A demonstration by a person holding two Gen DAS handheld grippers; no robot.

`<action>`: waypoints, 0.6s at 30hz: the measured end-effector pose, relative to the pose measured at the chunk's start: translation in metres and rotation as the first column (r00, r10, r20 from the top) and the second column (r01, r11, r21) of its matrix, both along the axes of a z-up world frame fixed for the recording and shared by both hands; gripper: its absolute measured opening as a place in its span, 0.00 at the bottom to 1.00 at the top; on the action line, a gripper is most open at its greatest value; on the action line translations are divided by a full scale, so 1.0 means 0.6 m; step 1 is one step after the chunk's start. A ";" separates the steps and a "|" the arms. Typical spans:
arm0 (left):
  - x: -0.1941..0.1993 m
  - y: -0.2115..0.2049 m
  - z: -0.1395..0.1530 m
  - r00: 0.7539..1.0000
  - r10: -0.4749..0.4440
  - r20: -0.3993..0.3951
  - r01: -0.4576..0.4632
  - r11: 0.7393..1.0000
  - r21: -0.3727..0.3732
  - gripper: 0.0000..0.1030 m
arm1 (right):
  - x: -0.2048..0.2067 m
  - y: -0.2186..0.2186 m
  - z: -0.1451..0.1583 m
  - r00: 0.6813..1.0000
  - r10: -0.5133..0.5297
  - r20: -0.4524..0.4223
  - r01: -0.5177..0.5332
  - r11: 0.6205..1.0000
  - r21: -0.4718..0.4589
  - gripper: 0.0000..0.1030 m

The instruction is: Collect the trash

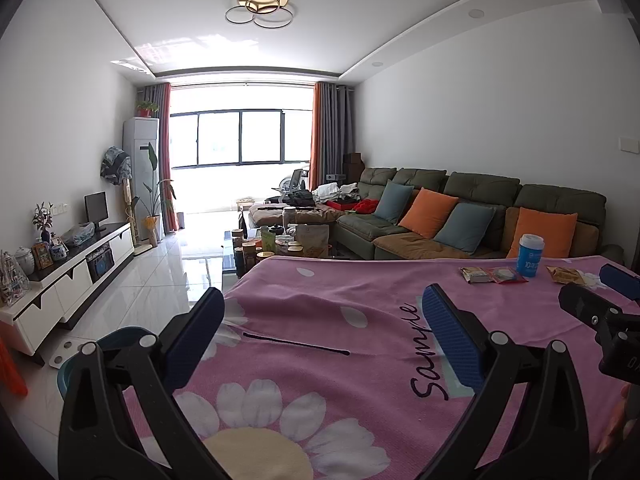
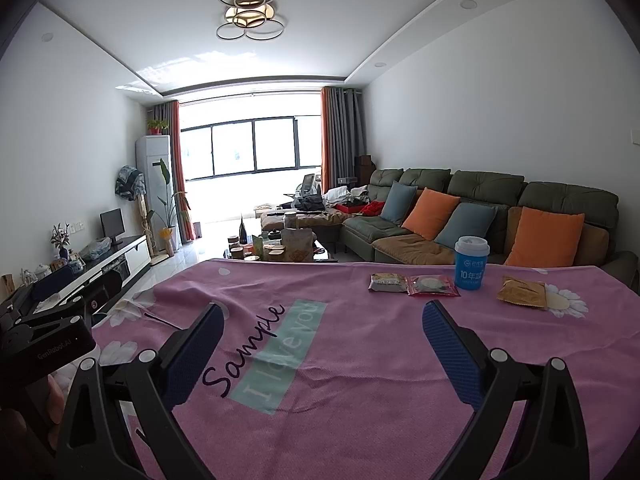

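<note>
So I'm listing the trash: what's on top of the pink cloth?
A blue cup and three wrappers: grey-brown, red, gold. What the cloth covers is hidden.

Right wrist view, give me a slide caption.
Open right gripper above a pink tablecloth, facing a blue cup and three snack wrappers.

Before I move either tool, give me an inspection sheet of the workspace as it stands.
Surface: pink flowered cloth covers the table.
Job's things: blue cup upright; brown wrapper, red wrapper and gold wrapper lie flat in a row beside it.
Clutter: thin dark stick on the cloth.
Grippers: left tool open and empty; right tool open and empty, short of the wrappers.
Cables: nothing seen.
Surroundings: sofa with cushions behind, crowded coffee table, TV cabinet to the left.
</note>
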State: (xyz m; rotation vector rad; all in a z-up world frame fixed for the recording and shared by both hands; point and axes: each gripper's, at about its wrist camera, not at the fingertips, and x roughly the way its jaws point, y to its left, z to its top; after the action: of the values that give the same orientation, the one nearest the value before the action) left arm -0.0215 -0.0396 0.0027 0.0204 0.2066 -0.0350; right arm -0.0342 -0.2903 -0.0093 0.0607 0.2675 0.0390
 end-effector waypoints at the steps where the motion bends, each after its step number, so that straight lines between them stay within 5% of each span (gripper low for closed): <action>1: 0.000 0.000 0.000 1.000 0.003 0.001 -0.003 1.000 0.001 0.95 | 0.000 0.000 0.000 1.000 -0.001 -0.001 0.001 1.000 -0.001 0.93; 18: 0.005 0.003 -0.006 1.000 0.011 -0.002 -0.011 1.000 0.000 0.95 | -0.003 0.000 -0.001 1.000 -0.001 0.003 0.001 1.000 0.004 0.93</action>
State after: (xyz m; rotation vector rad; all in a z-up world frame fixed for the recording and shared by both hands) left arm -0.0184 -0.0376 -0.0006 0.0191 0.2083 -0.0237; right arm -0.0358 -0.2900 -0.0098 0.0648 0.2641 0.0381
